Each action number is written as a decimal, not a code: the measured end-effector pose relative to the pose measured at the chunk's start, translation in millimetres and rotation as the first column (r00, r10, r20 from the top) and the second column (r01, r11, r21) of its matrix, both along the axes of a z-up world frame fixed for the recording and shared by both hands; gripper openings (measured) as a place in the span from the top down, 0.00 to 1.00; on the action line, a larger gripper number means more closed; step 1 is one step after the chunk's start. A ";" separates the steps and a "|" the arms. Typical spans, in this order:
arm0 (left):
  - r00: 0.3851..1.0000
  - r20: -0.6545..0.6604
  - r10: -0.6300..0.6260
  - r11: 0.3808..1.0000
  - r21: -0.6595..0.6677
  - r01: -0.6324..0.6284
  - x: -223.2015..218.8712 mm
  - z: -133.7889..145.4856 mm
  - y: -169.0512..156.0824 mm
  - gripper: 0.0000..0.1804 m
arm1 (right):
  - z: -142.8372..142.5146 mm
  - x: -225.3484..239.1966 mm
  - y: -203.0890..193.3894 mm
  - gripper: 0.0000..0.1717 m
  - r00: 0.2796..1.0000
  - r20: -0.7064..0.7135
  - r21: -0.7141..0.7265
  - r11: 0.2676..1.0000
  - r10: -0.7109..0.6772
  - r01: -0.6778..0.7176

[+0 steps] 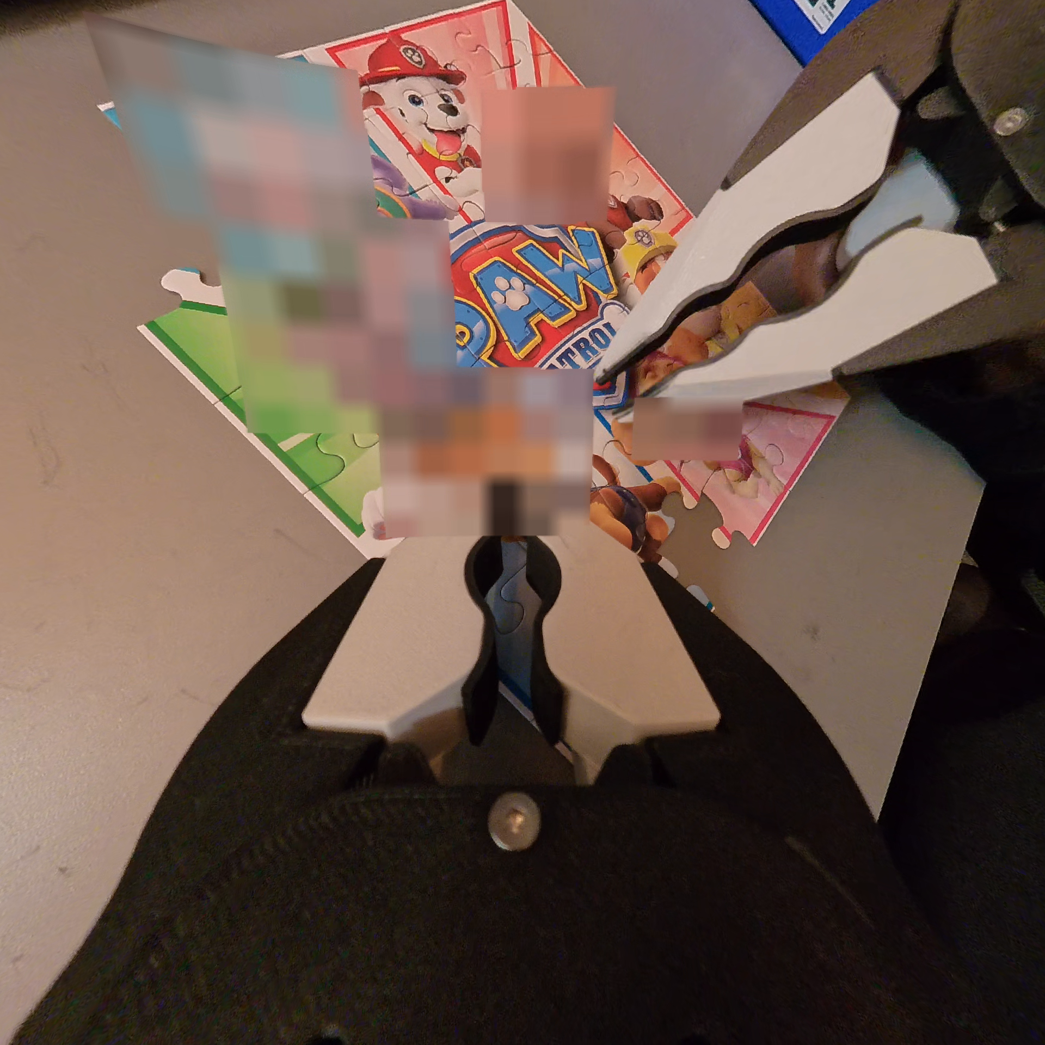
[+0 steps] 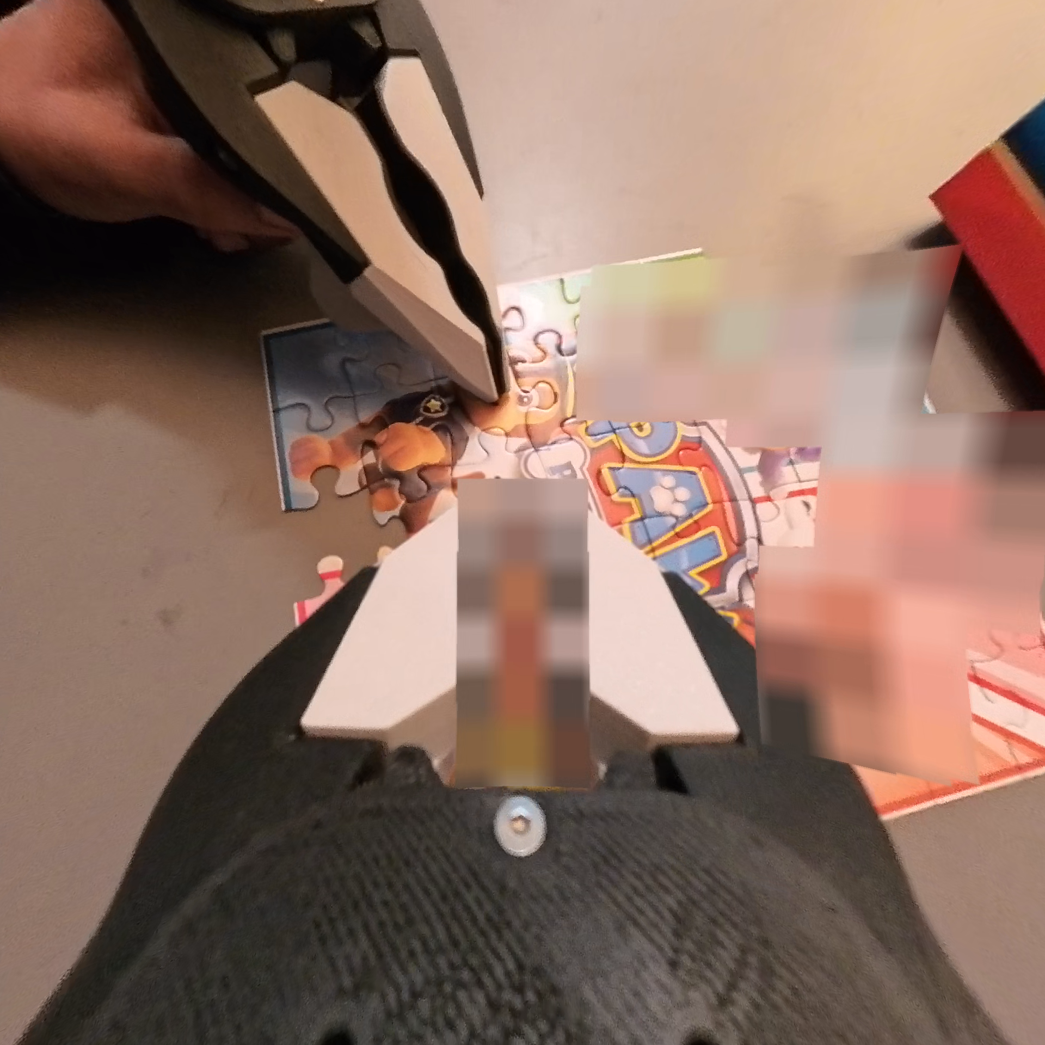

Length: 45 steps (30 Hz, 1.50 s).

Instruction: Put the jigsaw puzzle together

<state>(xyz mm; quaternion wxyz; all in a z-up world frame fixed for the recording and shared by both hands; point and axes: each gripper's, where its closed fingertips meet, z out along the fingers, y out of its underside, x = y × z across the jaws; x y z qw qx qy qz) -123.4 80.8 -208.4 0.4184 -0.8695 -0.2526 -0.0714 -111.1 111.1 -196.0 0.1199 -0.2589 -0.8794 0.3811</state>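
Reaching down from the upper left of the right wrist view with the left gripper (image 2: 497, 390), a hand (image 2: 85, 141) holding it. Pressing its fingers together, tips touching the colourful cardboard cartoon jigsaw puzzle (image 2: 316, 396) lying on the grey table (image 2: 113, 509). Showing the right gripper (image 1: 610, 390) from the side only in the left wrist view, upper right, low over the puzzle. Not being able to tell if its fingers are squeezed or apart.

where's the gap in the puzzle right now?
In the left wrist view, the gap is on the puzzle's right-hand edge, between the brown dog picture and the pink panel, just right of the left gripper.
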 end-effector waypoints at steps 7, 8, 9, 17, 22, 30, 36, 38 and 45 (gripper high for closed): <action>1.000 -0.002 -0.001 1.000 -0.001 0.001 0.1 0.0 0.0 1.00 | -5.8 2.6 -7.6 1.00 0.999 0.042 -0.017 1.000 0.018 -0.018; 1.000 -0.002 -0.001 1.000 -0.001 0.001 0.1 -0.1 0.0 1.00 | -9.2 0.9 -7.8 1.00 0.999 0.032 0.005 1.000 0.015 -0.015; 1.000 -0.002 -0.001 1.000 -0.002 0.001 0.2 -0.2 0.0 1.00 | -10.8 -1.1 -6.8 1.00 1.000 0.013 0.023 1.000 0.009 -0.009; 1.000 -0.004 -0.001 1.000 -0.003 0.001 0.2 -0.3 0.0 1.00 | -10.8 14.0 -1.5 1.00 0.987 0.146 -0.058 0.996 0.070 -0.062; 1.000 -0.006 -0.001 1.000 -0.004 0.001 0.1 -0.3 0.1 1.00 | -11.2 -3.7 11.3 1.00 1.000 0.031 0.007 1.000 -0.001 0.001; 1.000 -0.009 -0.002 1.000 -0.007 0.002 0.2 -0.5 0.2 1.00 | -10.7 3.6 -11.7 1.00 0.993 0.106 -0.103 0.994 0.056 -0.045; 1.000 0.007 -0.003 1.000 -0.001 0.003 0.5 -0.5 0.3 1.00 | -10.7 -3.4 -26.0 1.00 0.976 0.217 -0.162 0.987 0.031 0.005; 1.000 0.011 -0.003 1.000 0.001 0.003 0.6 -0.4 0.4 1.00 | -11.1 -27.8 -15.8 1.00 0.988 0.137 -0.108 0.990 -0.074 0.089; 1.000 0.019 -0.009 1.000 0.004 0.009 1.5 -0.5 0.9 1.00 | -11.5 -113.1 12.0 1.00 0.960 -0.037 0.036 0.959 -0.278 0.280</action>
